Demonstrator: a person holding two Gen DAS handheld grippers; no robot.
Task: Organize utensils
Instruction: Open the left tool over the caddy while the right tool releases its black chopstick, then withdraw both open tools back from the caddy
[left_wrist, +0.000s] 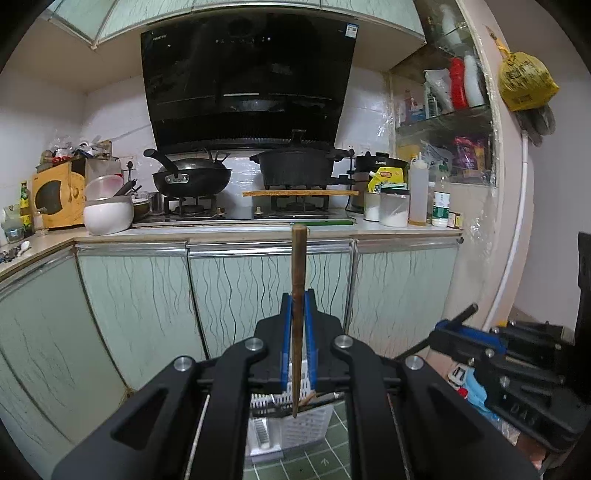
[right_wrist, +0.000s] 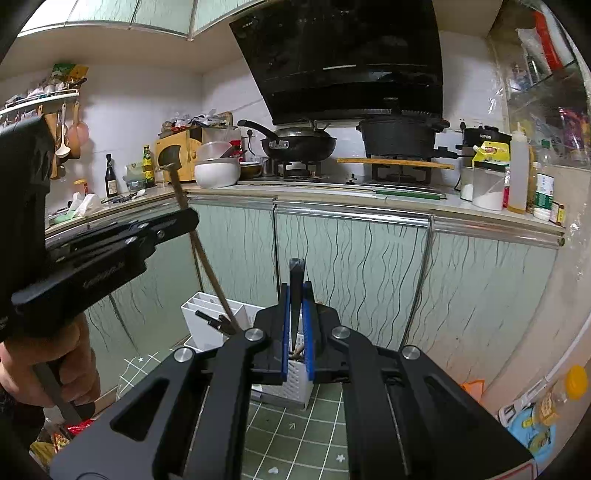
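Note:
My left gripper (left_wrist: 297, 299) is shut on a brown wooden chopstick (left_wrist: 298, 266), held upright with its lower tip over the white utensil holder (left_wrist: 295, 424) on the green mat. My right gripper (right_wrist: 296, 291) is shut on a dark utensil handle (right_wrist: 296, 277), also upright, above the same white slotted holder (right_wrist: 291, 380). In the right wrist view the left gripper (right_wrist: 177, 221) shows at the left with the chopstick (right_wrist: 207, 258) slanting down into the holder's rear compartment (right_wrist: 210, 314). In the left wrist view the right gripper (left_wrist: 461, 332) shows at the right.
Pale green cabinet doors (left_wrist: 258, 295) stand behind the holder. The counter above carries a wok (left_wrist: 192, 179), a black pot (left_wrist: 297, 164), a white bowl (left_wrist: 109, 214) and jars (left_wrist: 393, 208). The green tiled mat (right_wrist: 295, 443) lies under the holder. Bags and clutter (right_wrist: 535, 432) sit at the right.

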